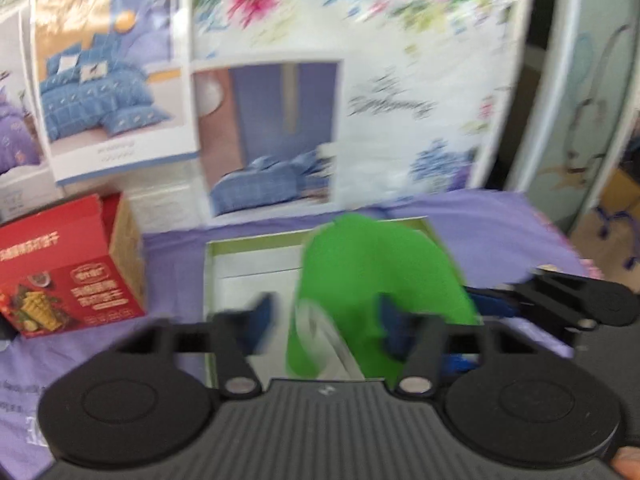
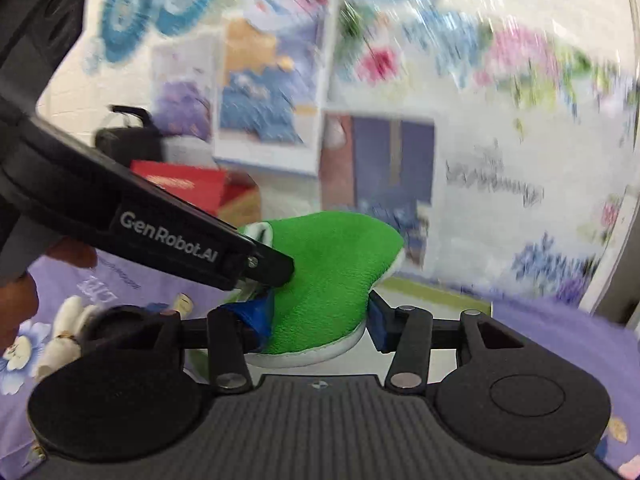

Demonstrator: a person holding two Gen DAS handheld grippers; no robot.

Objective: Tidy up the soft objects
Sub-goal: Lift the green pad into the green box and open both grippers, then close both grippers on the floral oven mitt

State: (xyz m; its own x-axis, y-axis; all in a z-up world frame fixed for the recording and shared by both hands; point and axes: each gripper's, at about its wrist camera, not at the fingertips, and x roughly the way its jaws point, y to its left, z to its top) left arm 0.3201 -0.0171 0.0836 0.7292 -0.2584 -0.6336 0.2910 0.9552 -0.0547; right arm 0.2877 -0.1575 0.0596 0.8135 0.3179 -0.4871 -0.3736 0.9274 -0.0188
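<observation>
Right tongs [image 2: 320,320] grip the green plush slipper with white sole [image 2: 332,276] across its width, above the open white box [image 1: 248,276] on the purple tabletop [image 1: 172,256]. Left tongs [image 1: 326,324] stand wide around the slipper's heel. A red carton [image 1: 68,280] sits at nine o'clock.

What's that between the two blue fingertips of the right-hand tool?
A green slipper with a white sole sits between the right gripper fingers, seen in the right wrist view.
</observation>
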